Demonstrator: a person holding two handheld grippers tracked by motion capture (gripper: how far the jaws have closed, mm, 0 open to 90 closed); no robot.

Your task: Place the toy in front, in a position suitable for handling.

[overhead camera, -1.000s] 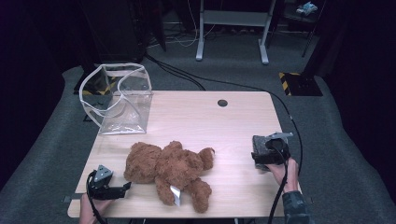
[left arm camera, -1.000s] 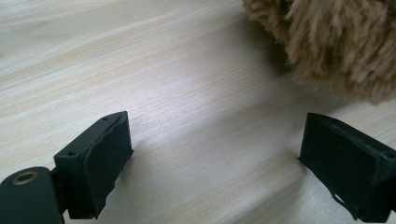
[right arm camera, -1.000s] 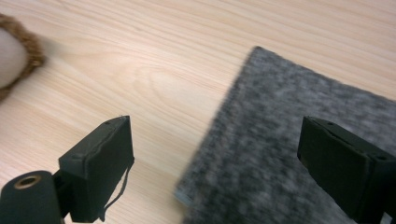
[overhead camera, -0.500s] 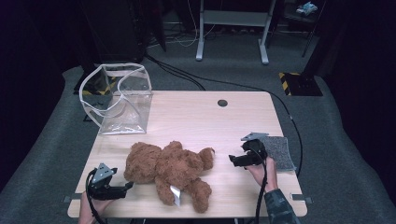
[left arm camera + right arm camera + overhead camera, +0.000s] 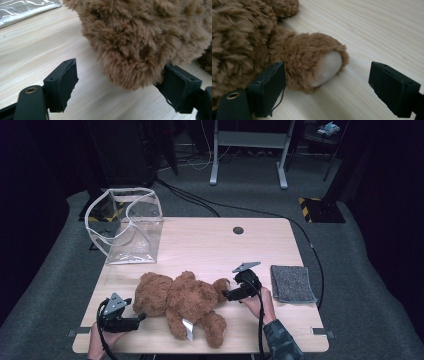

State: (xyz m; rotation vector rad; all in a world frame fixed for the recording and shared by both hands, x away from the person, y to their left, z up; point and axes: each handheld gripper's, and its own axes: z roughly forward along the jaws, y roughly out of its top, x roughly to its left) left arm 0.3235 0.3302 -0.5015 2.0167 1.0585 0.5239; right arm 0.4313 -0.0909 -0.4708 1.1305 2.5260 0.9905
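A brown teddy bear lies on its back on the wooden table, head to the left. My left gripper lies low at the bear's head. In the left gripper view the furry head bulges between the jaws; the right jaw touches fur and the left stands clear. These jaws have just been closing. My right gripper reaches in from the right. In the right gripper view, a paw with a pale pad lies between the open jaws, close to the left one.
A clear plastic bag stands open at the table's back left. A grey felt pad lies near the right edge. A round cable hole sits at the back. A white tag hangs from the bear.
My right gripper has travelled left from over the grey pad to the bear's paw, uncovering the pad. The left gripper has stayed by the bear's head.
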